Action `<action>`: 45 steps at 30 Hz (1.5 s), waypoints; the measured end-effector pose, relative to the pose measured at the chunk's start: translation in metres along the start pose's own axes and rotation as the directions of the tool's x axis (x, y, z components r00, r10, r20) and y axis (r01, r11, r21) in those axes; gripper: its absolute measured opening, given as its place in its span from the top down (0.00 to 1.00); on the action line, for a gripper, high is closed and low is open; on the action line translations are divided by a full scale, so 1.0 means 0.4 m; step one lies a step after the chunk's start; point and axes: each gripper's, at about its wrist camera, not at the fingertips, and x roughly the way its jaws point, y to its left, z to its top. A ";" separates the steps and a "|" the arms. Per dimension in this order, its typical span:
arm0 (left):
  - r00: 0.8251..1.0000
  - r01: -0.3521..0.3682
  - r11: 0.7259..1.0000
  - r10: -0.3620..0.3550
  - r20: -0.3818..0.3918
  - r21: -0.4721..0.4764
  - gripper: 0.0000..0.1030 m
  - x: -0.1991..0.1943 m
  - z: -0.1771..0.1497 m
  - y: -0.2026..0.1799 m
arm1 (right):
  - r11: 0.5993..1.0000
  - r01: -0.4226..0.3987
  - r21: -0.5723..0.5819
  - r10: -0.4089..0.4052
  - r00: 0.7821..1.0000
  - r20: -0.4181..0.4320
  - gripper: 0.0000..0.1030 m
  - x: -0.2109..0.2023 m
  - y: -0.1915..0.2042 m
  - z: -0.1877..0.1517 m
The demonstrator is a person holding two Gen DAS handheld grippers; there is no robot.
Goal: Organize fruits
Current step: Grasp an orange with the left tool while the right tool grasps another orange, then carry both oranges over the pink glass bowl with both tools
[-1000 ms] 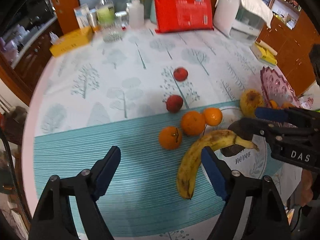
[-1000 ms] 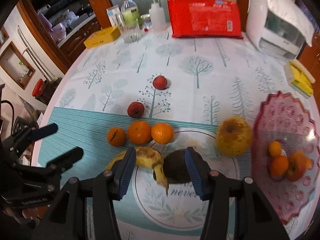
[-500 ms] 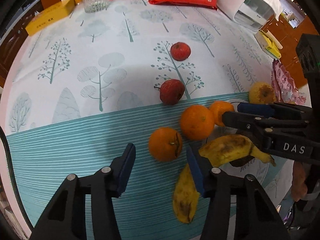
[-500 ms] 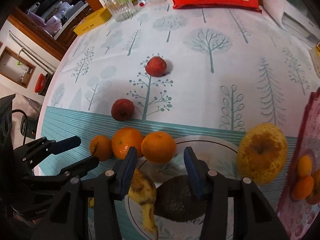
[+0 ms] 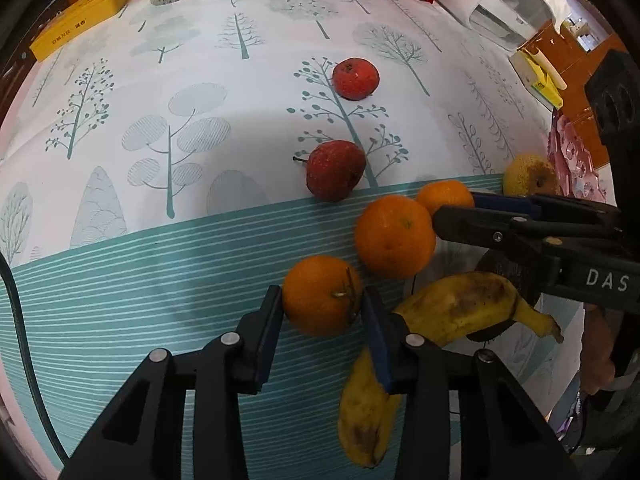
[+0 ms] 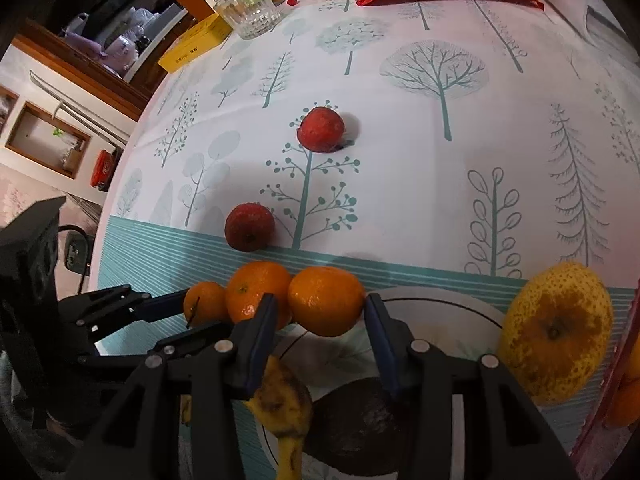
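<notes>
Only right view — avocado (image 6: 352,424), glass (image 6: 250,14)

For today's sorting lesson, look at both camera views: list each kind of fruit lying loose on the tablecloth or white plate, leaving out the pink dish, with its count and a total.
Oranges: 3
Small red fruits: 2
Banana: 1
Yellow speckled pear: 1
Dark avocado-like fruit: 1
Total: 8

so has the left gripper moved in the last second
Yes. The left gripper has moved forward and to its right, from over the bare striped cloth beside the banana to the nearest orange, with its jaws now on either side of it.
</notes>
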 end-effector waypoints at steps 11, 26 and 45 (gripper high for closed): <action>1.000 -0.004 1.000 0.004 0.007 -0.003 0.63 0.003 0.000 -0.002 | 0.998 -0.037 0.051 0.036 0.999 0.015 0.59 0.012 -0.022 0.020; 1.000 0.001 0.999 -0.001 0.014 -0.045 0.64 0.004 -0.001 0.007 | 0.992 -0.062 0.114 0.055 0.997 0.062 0.61 0.003 -0.036 0.010; 0.987 -0.065 0.997 0.058 0.150 0.042 0.65 -0.176 -0.051 -0.094 | 0.999 -0.021 0.039 0.011 0.972 0.234 0.61 -0.189 0.032 -0.081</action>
